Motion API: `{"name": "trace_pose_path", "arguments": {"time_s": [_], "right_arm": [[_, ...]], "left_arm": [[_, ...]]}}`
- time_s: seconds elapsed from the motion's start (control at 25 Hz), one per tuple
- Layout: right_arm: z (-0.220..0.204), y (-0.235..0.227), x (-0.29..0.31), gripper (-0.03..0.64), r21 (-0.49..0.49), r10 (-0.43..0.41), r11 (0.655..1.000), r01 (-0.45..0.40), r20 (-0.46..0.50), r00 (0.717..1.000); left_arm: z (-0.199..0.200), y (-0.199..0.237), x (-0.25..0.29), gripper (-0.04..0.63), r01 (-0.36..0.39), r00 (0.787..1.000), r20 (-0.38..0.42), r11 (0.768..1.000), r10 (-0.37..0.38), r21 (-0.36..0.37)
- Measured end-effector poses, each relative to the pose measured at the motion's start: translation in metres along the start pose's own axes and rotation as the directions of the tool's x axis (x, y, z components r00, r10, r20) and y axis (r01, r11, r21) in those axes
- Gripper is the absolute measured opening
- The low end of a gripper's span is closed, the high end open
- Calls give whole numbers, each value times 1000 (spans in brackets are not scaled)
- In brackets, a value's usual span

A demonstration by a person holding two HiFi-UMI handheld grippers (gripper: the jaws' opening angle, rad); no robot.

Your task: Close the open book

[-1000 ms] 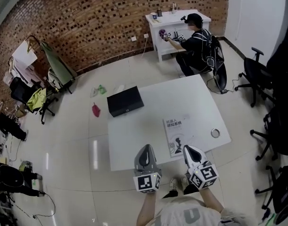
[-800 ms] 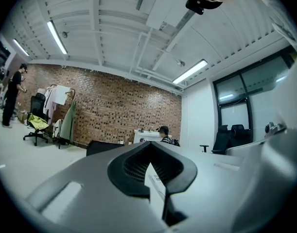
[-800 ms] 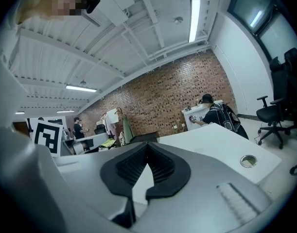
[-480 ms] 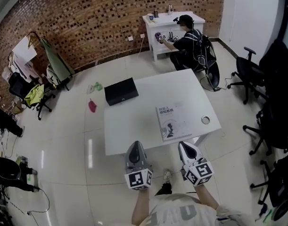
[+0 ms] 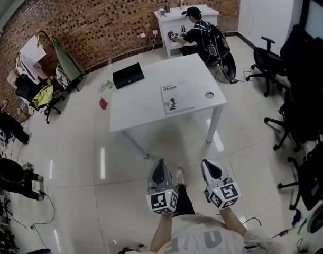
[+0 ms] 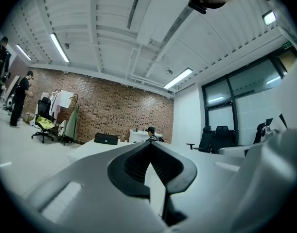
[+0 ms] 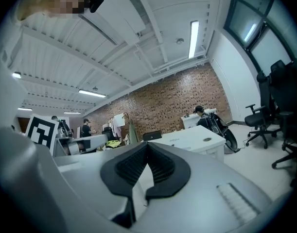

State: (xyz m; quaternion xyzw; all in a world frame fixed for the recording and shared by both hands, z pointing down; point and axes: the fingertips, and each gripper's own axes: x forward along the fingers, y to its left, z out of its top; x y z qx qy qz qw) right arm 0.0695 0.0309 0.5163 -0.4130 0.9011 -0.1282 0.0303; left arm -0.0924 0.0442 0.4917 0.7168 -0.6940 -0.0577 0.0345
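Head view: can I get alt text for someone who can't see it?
A closed book lies on a white table. The left claw and right claw, both shut and empty, hang over the floor, short of the table.

Both closed, level: left gripper [image 5: 161, 166], right gripper [image 5: 210, 166].

An open-plan office or lab room: brick wall [image 5: 113, 9], glossy tiled floor [image 5: 87, 157], black swivel chairs [image 5: 267, 62], a white bench [image 5: 140, 100], strip lights [image 6: 59, 46] on a ribbed ceiling [image 6: 104, 18].
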Motion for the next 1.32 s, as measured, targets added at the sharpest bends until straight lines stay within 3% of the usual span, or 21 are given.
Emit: {"name": "trace_pose_path", "arguments": {"time_s": [0.16, 0.48, 0.72, 1.12, 1.32], "right_arm": [[9, 6, -71, 4, -36, -17, 999, 17, 4, 1000], [13, 22, -139, 3, -85, -44, 995, 46, 21, 999], [11, 35, -165, 3, -80, -59, 995, 60, 20, 998], [-1, 56, -194, 3, -94, -53, 994, 53, -5, 999], [3, 56, -200, 3, -105, -60, 993, 59, -2, 998]], "left_arm": [[5, -32, -61, 15, -30, 1000, -10, 1000, 30, 4], [21, -82, -122, 15, 16, 999, 38, 999, -18, 51], [20, -99, -149, 15, 43, 999, 24, 997, -44, 62], [6, -96, -188, 15, 13, 1000, 2, 1000, -13, 22], [16, -102, -194, 15, 10, 1000, 19, 998, -12, 59]]}}
